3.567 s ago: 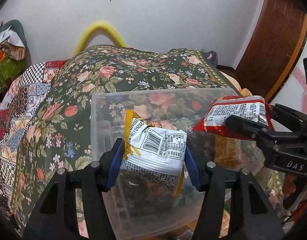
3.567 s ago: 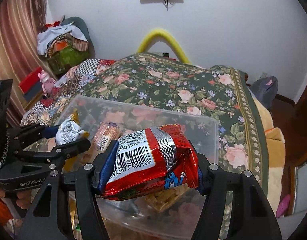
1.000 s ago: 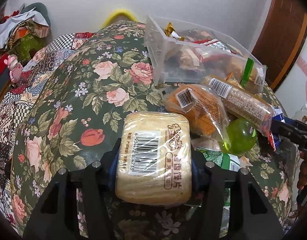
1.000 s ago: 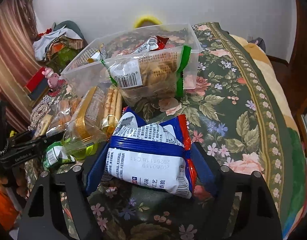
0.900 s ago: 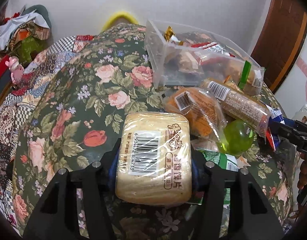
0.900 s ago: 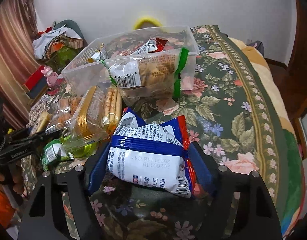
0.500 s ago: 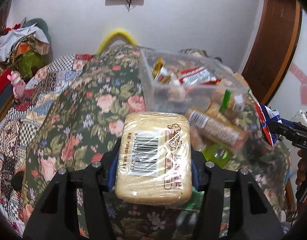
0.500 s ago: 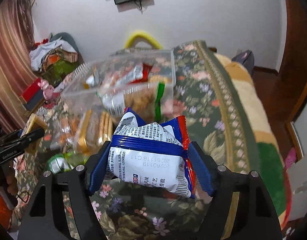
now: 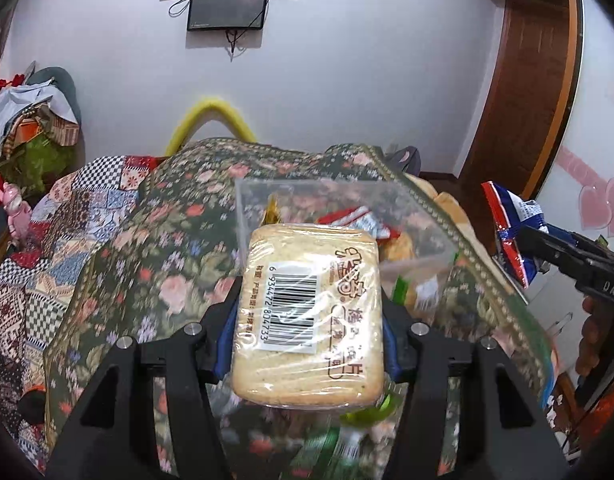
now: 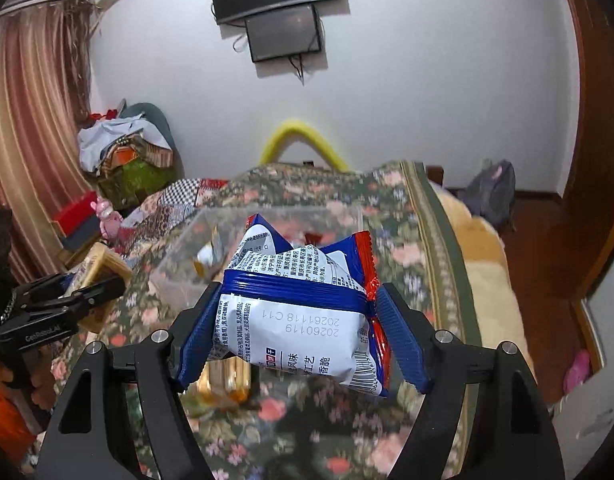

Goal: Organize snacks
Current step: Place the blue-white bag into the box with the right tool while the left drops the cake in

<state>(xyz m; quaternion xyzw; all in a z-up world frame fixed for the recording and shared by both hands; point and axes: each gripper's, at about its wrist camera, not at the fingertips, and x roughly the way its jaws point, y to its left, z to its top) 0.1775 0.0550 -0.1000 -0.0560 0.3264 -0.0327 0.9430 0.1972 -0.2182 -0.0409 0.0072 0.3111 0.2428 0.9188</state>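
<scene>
Clear-wrapped cracker pack [image 9: 309, 320] clamped in left claw [image 9: 307, 332]; blue-white pouch [image 10: 297, 320] clamped in right claw [image 10: 299, 336]. Bin [image 9: 307, 196] ahead, below both. Risk: slick wrap slips, or early release drops snacks short of bin.

Bread pack [image 9: 307, 316] in glossy clear plastic wrap w/ paper label, chip bag [image 10: 303, 316] was shiny crinkled foil, bin [image 9: 339, 208] clear smooth plastic, bedspread [image 9: 155, 240] matt floral cloth, door [image 9: 523, 80] polished wood, grippers matt black plastic.
</scene>
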